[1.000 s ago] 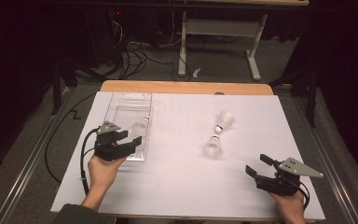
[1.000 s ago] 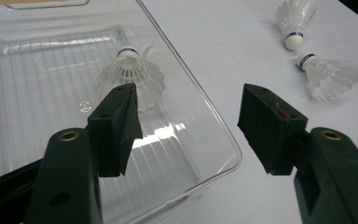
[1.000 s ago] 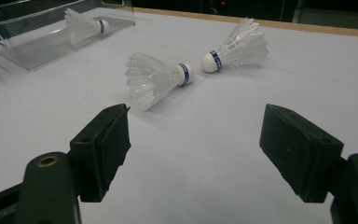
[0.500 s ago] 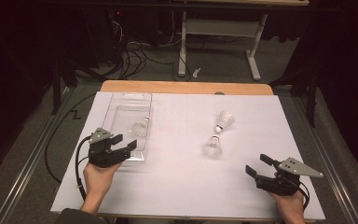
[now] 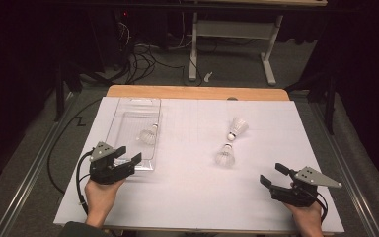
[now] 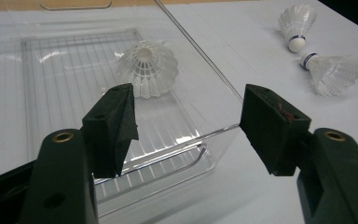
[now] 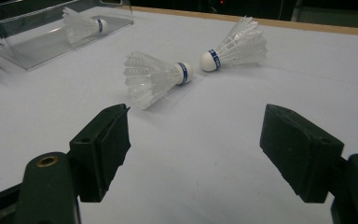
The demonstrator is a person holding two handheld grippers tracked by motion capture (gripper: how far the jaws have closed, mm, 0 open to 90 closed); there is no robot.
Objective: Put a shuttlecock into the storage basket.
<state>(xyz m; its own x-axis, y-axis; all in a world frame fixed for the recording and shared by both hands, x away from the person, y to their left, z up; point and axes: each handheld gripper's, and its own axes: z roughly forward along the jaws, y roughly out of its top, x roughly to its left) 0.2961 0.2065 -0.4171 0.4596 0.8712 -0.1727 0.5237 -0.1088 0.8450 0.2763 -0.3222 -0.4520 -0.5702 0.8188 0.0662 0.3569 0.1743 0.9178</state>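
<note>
A white sheet [image 5: 187, 197] is covering most of the wooden table [image 5: 197, 92], and everything is lying on it. The clear plastic tray [image 5: 128, 106] is sitting on the sheet's left half, its near end just ahead of the left gripper [image 5: 128, 157], which a hand [image 5: 100, 197] is holding with its jaws standing wide apart and gripping nothing. In the left gripper view the tray's near right corner [image 6: 233, 126] is showing between those jaws, with the tray wall standing between the gripper [image 6: 186, 116] and what is lying inside.

One shuttlecock [image 5: 149, 134] is resting inside the tray, toward its near right part; in the left gripper view it [image 6: 147, 67] is lying just beyond the left jaw's tip.

The right gripper [image 5: 272, 175] is hovering near the sheet's near right corner, its jaws also spread wide and empty. Two more shuttlecocks are lying on the open sheet, well apart from both grippers: the nearer shuttlecock [image 5: 225, 155] and the farther shuttlecock [image 5: 237, 127], their cork ends pointing toward each other and almost touching. In the right gripper view the nearer one [image 7: 156, 79] is lying ahead of the left jaw, with bare sheet in between, and the farther one [image 7: 237, 46] is lying just beyond it.
</note>
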